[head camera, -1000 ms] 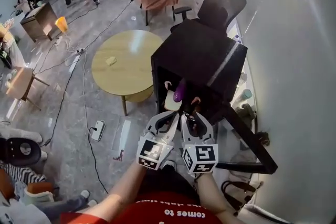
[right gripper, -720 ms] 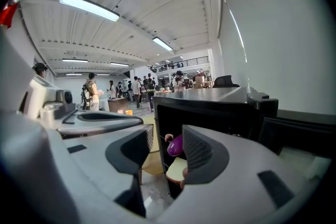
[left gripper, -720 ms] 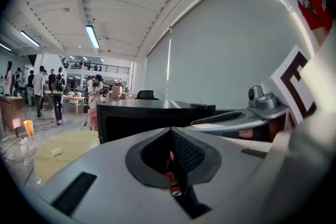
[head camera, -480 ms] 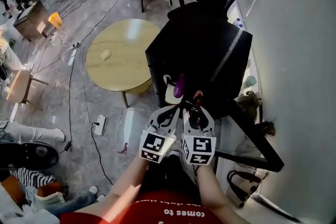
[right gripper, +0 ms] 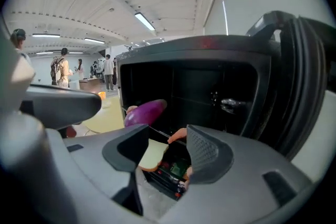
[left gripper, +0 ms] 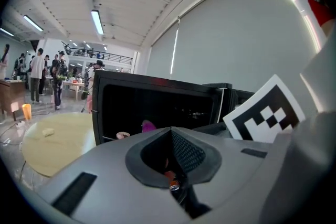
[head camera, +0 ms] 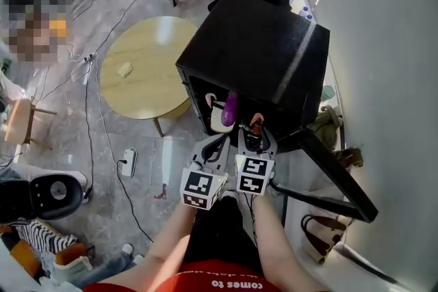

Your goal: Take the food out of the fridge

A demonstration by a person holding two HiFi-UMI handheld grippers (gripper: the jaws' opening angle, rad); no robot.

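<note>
One round wooden table (head camera: 140, 68) stands beside the black fridge (head camera: 267, 44).

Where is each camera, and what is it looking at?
Head view: on the person's head, looking steeply down at the fridge; both forearms, left gripper and right gripper show.
Left gripper view: on the left gripper, looking along its shut jaws into the fridge.
Right gripper view: on the right gripper, looking past its opening, empty jaws at eggplant and bread.
All three share the fridge and eggplant.
</note>
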